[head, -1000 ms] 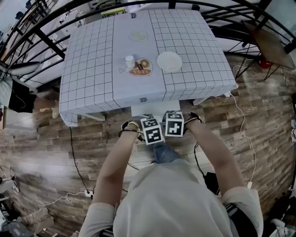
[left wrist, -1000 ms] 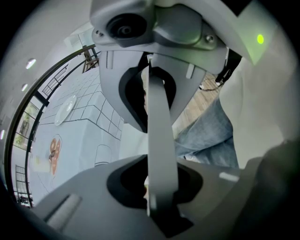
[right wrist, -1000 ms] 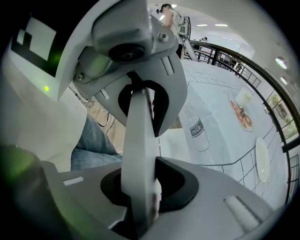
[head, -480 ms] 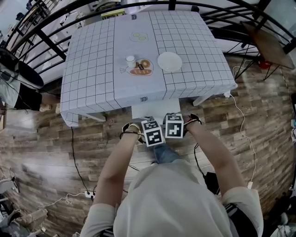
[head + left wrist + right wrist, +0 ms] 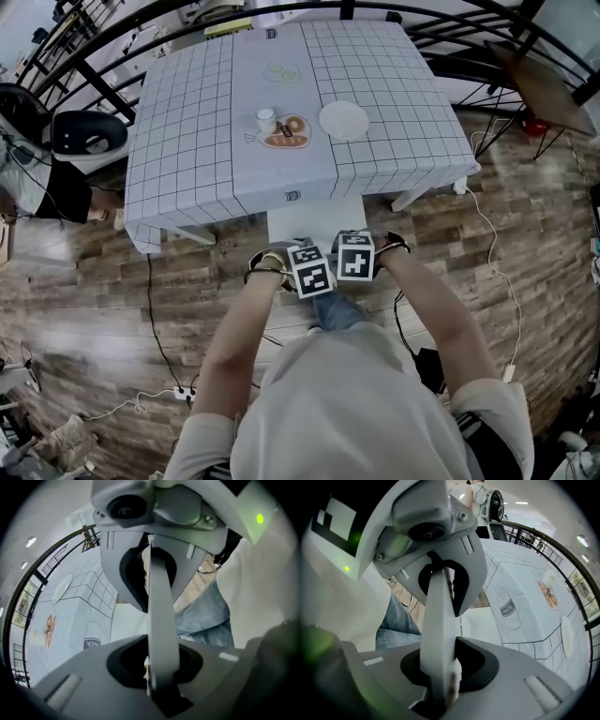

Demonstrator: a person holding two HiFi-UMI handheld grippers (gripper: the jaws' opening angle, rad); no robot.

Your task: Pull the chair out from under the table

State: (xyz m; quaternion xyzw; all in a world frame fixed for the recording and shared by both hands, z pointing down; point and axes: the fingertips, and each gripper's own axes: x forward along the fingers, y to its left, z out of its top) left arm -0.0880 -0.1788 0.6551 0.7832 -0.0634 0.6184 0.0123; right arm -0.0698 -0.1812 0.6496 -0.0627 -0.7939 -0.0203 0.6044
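Note:
The white chair's seat (image 5: pixel 314 217) sticks out from under the table (image 5: pixel 187 159), which wears a grid-pattern cloth. Both grippers stand side by side at the chair's back, just in front of my body. My left gripper (image 5: pixel 302 261) and right gripper (image 5: pixel 354 246) point steeply down, their marker cubes uppermost. In the left gripper view the chair's pale back rail (image 5: pixel 161 597) runs between the jaws of the left gripper (image 5: pixel 158 634), which are shut on it. In the right gripper view the same rail (image 5: pixel 438 606) is clamped in the right gripper (image 5: pixel 440 637).
On the table stand a white plate (image 5: pixel 343 122), a small cup (image 5: pixel 265 120) and a tray of bread (image 5: pixel 284 136). Cables (image 5: pixel 492 253) trail over the wooden floor on both sides. A black railing (image 5: pixel 450 28) curves behind the table. A black office chair (image 5: pixel 89 131) stands at the left.
Both grippers have drawn back a little toward me with the chair's back, and more of the white seat shows beyond the tablecloth. The black office chair has come into view at the left.

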